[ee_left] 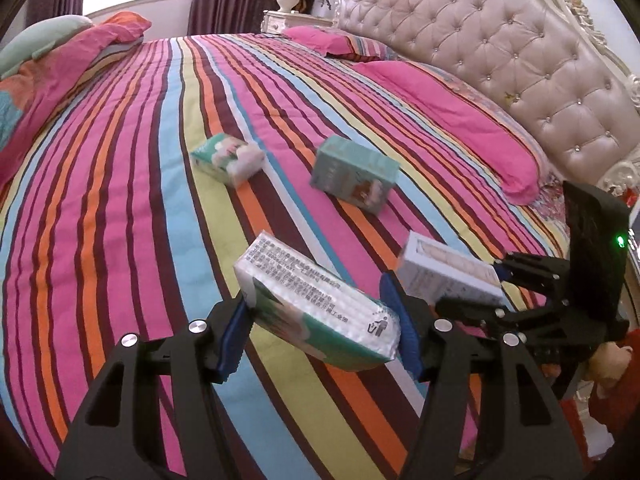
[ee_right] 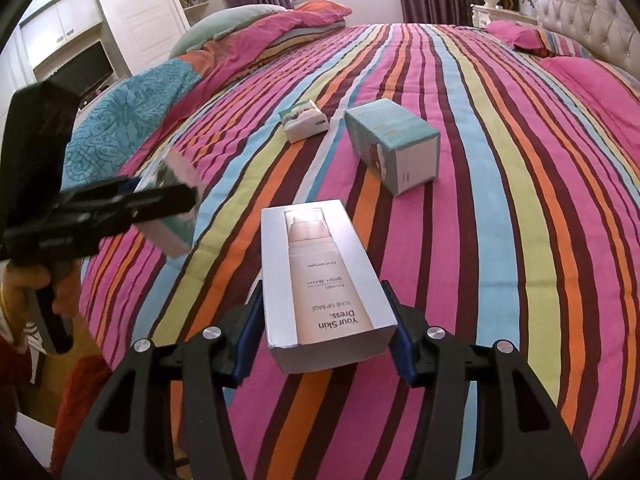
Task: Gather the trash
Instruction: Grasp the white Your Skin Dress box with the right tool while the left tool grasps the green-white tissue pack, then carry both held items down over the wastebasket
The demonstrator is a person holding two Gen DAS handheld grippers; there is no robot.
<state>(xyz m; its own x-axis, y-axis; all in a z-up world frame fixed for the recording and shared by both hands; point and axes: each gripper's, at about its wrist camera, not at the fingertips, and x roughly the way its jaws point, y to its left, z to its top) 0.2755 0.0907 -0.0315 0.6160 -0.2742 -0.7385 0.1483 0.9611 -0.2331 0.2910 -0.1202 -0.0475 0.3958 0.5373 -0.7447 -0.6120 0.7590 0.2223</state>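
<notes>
My left gripper [ee_left: 320, 328] is shut on a green and white tissue pack [ee_left: 316, 312] and holds it above the striped bed [ee_left: 140, 184]. My right gripper [ee_right: 324, 332] is shut on a white cosmetics box [ee_right: 320, 280] above the bed; it also shows in the left wrist view [ee_left: 448, 270]. The left gripper with its pack [ee_right: 172, 204] shows at the left of the right wrist view. A second tissue pack [ee_left: 228, 156] [ee_right: 304, 120] and a teal box [ee_left: 354, 174] [ee_right: 392, 144] lie on the bed farther off.
Pink pillows [ee_left: 460, 120] lie against a tufted headboard [ee_left: 500, 40]. A folded quilt [ee_right: 168, 80] is heaped at the bed's left side. A nightstand with a vase [ee_left: 292, 4] stands behind the bed. White cabinets [ee_right: 120, 12] line the left wall.
</notes>
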